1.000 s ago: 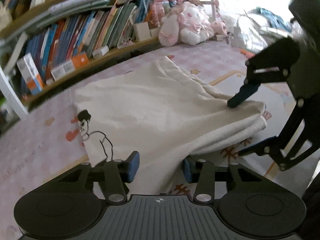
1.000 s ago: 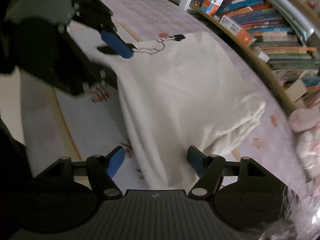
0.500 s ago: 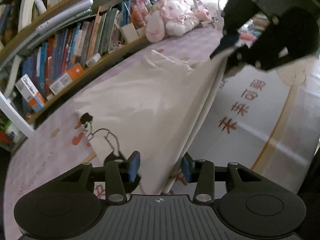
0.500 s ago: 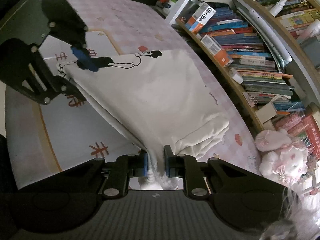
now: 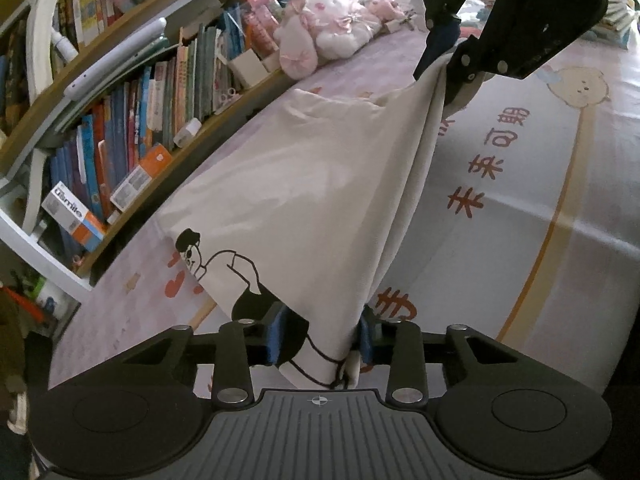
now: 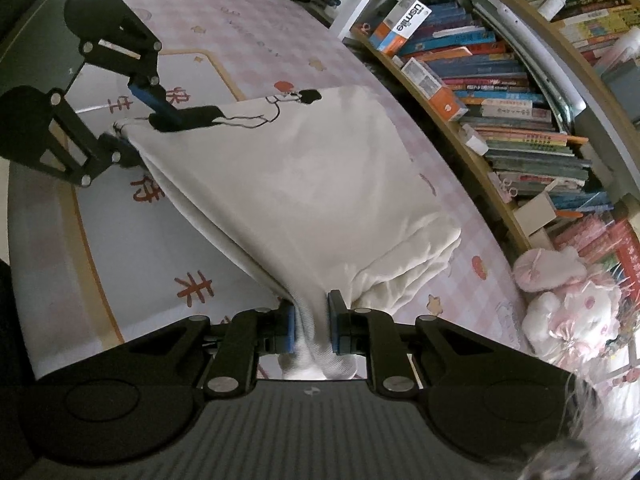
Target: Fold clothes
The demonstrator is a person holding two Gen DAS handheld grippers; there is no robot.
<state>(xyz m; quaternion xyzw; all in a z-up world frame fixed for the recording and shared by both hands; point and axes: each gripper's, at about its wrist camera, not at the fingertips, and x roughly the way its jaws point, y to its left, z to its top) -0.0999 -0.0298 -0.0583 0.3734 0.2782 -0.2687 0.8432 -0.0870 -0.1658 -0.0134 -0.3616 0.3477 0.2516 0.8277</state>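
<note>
A cream shirt [image 5: 304,184] with a black line-drawn cartoon figure lies half lifted off the bed. My left gripper [image 5: 320,336] is shut on the printed end of its near edge. My right gripper [image 6: 313,326] is shut on the ribbed hem end. The edge is stretched taut in the air between the two grippers. The rest of the cream shirt [image 6: 320,184] slopes down to the bed towards the bookshelf, with folded layers bunched at its far corner. Each gripper shows in the other's view: the right gripper [image 5: 444,60], the left gripper [image 6: 136,128].
The bed sheet [image 5: 520,216] is pink checked with a pale panel and red characters. A curved bookshelf [image 5: 132,128] packed with books runs along the far side. Pink and white plush toys [image 5: 332,36] sit at the shelf's end.
Both grippers went from open over the flat shirt to shut on its near edge. They have lifted it, and the edge now hangs taut between them.
</note>
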